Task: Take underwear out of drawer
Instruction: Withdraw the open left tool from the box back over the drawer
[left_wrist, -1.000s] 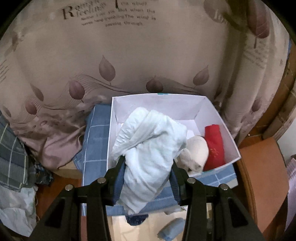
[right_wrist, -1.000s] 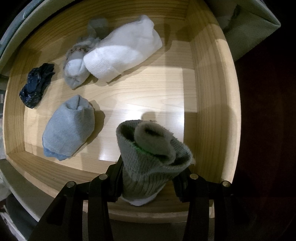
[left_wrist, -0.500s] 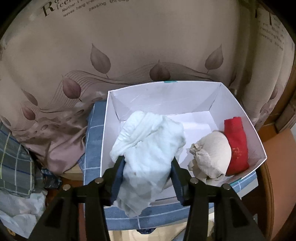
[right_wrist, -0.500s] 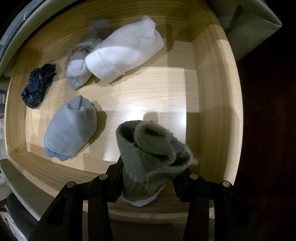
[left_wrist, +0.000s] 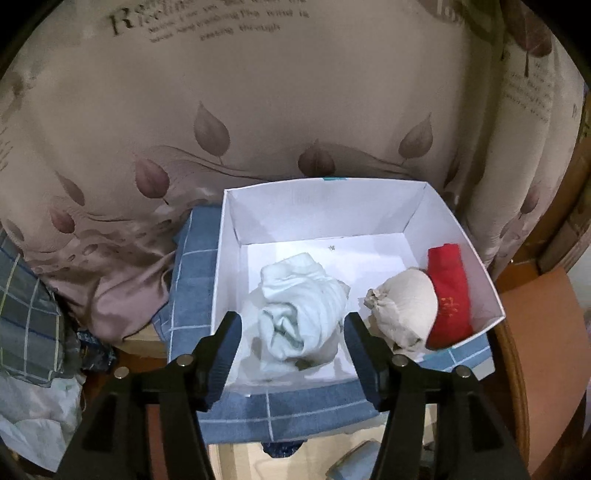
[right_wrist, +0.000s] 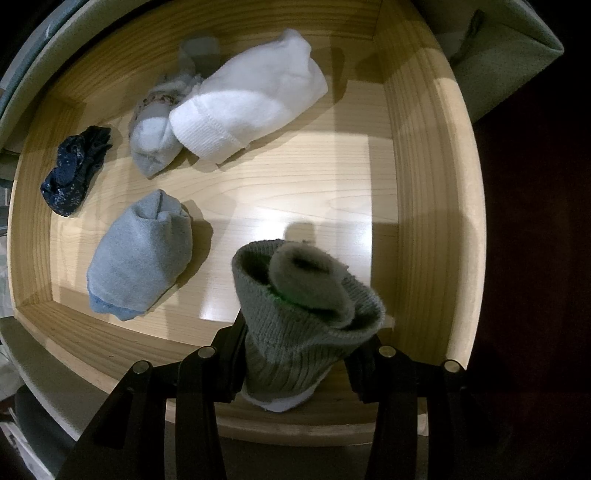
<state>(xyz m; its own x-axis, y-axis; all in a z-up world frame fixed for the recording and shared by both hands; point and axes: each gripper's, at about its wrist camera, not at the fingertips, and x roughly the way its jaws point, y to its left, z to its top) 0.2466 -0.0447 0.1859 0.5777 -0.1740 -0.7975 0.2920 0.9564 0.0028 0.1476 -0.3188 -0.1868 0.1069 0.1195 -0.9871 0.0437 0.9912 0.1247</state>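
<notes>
Left tool (left_wrist: 291, 334) just spread wide, white bundle (left_wrist: 299, 314) dropped free into box (left_wrist: 458, 229): one piece delivered. Right tool (right_wrist: 295, 354) clenched on grey sock (right_wrist: 303, 314) above drawer (right_wrist: 424, 206), presumably next.

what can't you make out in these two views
- Left wrist view: near floor of the white box, hidden by the pale bundle and the left claw.
- Right wrist view: lower end of the grey-green sock roll, hidden between the right claw arms.
- Drawer back, cut off by the frame edge.

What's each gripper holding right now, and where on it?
Left gripper: nothing; its jaws have just opened, leaving the white garment in the box. Right gripper: grey rolled sock, pinched around its lower ribbed part.
</notes>
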